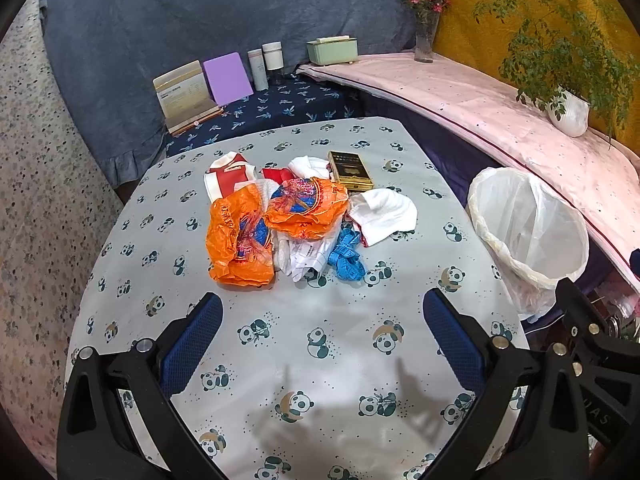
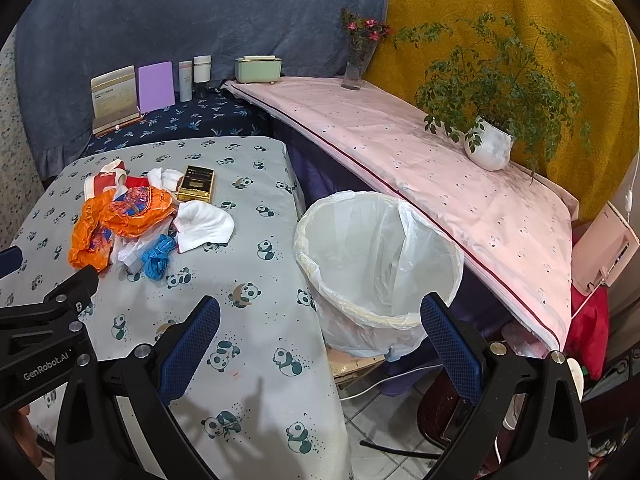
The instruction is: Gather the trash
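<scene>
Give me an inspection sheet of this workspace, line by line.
Surface: table under a panda-print cloth; near half bare.
Job's things: trash pile at the table's middle: orange plastic bags, white crumpled paper, blue strip, gold box. Lined bin beside the table's right edge, nothing seen inside.
Clutter: nothing seen beyond the pile.
Grippers: left gripper and right gripper both open, holding nothing.
Cables: white and dark cords on the floor under the bin side.
Surroundings: potted plant, flower vase, green box on the pink-covered ledge.
</scene>
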`<state>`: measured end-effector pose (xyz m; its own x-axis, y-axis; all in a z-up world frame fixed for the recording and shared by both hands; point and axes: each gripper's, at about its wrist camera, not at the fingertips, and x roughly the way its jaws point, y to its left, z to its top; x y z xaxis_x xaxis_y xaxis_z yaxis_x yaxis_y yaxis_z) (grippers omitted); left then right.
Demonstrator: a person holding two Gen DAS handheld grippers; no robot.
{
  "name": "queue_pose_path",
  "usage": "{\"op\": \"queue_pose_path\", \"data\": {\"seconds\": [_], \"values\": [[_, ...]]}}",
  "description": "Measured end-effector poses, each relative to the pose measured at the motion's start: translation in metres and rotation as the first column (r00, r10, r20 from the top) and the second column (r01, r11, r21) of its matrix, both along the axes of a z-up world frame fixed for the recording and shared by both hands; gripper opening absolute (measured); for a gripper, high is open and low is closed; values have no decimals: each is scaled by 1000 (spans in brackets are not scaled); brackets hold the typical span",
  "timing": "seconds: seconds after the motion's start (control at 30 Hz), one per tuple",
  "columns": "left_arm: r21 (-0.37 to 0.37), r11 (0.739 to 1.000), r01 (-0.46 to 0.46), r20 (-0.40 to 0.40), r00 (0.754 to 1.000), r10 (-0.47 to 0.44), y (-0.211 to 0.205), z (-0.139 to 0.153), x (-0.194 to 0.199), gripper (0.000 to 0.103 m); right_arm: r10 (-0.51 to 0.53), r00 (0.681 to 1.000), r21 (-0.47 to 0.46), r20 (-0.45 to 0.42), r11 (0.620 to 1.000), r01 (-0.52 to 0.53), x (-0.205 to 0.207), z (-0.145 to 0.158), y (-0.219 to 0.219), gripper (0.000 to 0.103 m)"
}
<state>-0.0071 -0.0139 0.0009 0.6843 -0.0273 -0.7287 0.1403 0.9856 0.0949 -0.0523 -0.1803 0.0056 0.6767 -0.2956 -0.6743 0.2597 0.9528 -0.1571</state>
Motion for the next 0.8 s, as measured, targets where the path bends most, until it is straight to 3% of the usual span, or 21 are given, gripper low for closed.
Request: {"op": "queue_pose_path", "data": {"seconds": [0.4, 0.8], "values": [[-39, 999, 11, 8, 1000, -11, 14, -2, 8, 96, -10, 1000, -5, 18, 1000, 10, 5, 4, 9, 96], [-91, 994, -65, 8, 998, 66, 78, -16, 42, 96, 19, 999, 10, 44, 1000, -20, 43, -4, 45, 96]]}}
